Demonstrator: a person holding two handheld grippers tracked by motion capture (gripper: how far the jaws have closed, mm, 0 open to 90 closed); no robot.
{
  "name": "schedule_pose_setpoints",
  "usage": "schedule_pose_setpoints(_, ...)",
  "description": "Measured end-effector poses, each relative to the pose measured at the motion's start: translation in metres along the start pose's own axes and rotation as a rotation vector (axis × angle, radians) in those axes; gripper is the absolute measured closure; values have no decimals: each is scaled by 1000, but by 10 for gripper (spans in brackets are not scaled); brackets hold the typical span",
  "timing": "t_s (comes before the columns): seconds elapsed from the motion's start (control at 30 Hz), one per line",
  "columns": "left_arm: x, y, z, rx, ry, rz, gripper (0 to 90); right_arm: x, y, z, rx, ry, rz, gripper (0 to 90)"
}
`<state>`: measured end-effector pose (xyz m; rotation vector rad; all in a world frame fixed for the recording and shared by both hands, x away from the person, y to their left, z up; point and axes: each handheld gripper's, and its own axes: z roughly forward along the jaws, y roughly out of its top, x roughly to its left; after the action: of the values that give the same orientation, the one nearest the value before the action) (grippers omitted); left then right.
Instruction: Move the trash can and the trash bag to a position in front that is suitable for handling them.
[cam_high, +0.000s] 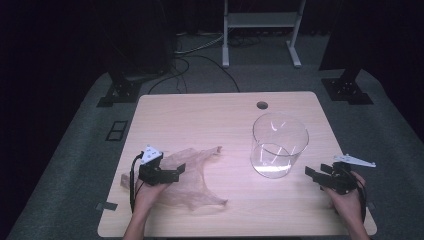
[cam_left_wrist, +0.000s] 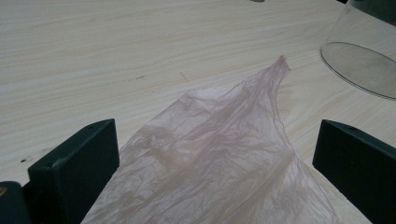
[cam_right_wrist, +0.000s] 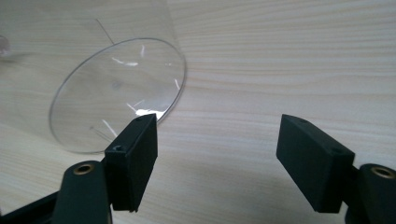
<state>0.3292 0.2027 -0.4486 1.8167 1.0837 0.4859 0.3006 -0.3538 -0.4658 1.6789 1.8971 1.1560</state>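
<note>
Plastic bag (cam_high: 192, 177) lies flat on the table's (cam_high: 220, 110) left, left gripper (cam_high: 172, 172) open over it, ungripped; clear cylinder (cam_high: 279, 145) stands upright mid-right, right gripper (cam_high: 315, 175) open beside it; pickup stage, next requires pinching the film.

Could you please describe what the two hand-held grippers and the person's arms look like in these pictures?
Both are black, boxy tools with two flat, block-shaped fingers. The left gripper carries a grey three-cornered plate with dark dots, and a black cable loops beside the hand. The right gripper has a similar plate. The forearms are bare, without sleeves or gloves.
</note>
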Motion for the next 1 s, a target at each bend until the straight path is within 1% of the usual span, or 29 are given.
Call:
schedule_pose_setpoints(0.07,-1,0,0,3,3,6,0,-1,1,2,1,-12,-7,280)
schedule_pose_setpoints(0.2,0,-2,-1,12,7,8,0,-1,3,5,-3,-24,-5,280)
schedule_pose_setpoints(0.27,1,-3,-1,16,8,2,0,1,5,5,-15,-23,4,280)
schedule_pose_setpoints(0.33,0,-4,0,25,8,6,0,1,7,4,-15,-25,-21,278)
schedule_pose_setpoints(0.37,0,-4,0,30,7,11,0,1,9,4,-17,-38,-28,279)
schedule_pose_setpoints(0.43,0,-4,0,31,6,13,0,-1,12,3,-25,-43,-27,280)
schedule_pose_setpoints(0.47,0,-4,1,31,1,4,0,-4,19,4,-38,-53,-33,290)
schedule_pose_setpoints(0.53,0,-4,1,32,1,7,0,-6,26,8,-35,-55,-50,295)
schedule_pose_setpoints(0.57,1,-4,2,39,5,12,0,-7,29,11,-34,-69,-67,295)
schedule_pose_setpoints(0.6,2,-4,2,41,2,11,0,-8,34,12,-46,-77,-70,302)
schedule_pose_setpoints(0.67,3,-5,3,43,0,6,0,-12,43,16,-57,-64,-59,305)
schedule_pose_setpoints(0.7,3,-5,3,41,0,3,0,-13,48,18,-63,-72,-64,306)
schedule_pose_setpoints(0.77,3,-5,3,46,-2,4,0,-14,57,21,-69,-67,-56,313)
schedule_pose_setpoints(0.8,4,-5,4,43,-2,2,0,-14,62,22,-75,-65,-56,314)
schedule_pose_setpoints(0.87,5,-5,4,41,-2,-2,0,-11,70,25,-83,-62,-70,317)
schedule_pose_setpoints(0.9,5,-5,4,41,-2,-2,0,-11,70,25,-83,-62,-70,317)
schedule_pose_setpoints(0.93,6,-5,4,43,-3,-6,0,-9,79,30,-73,-47,-78,319)
schedule_pose_setpoints(1.0,6,-5,4,42,-5,-9,0,-8,81,31,-71,-38,-79,326)
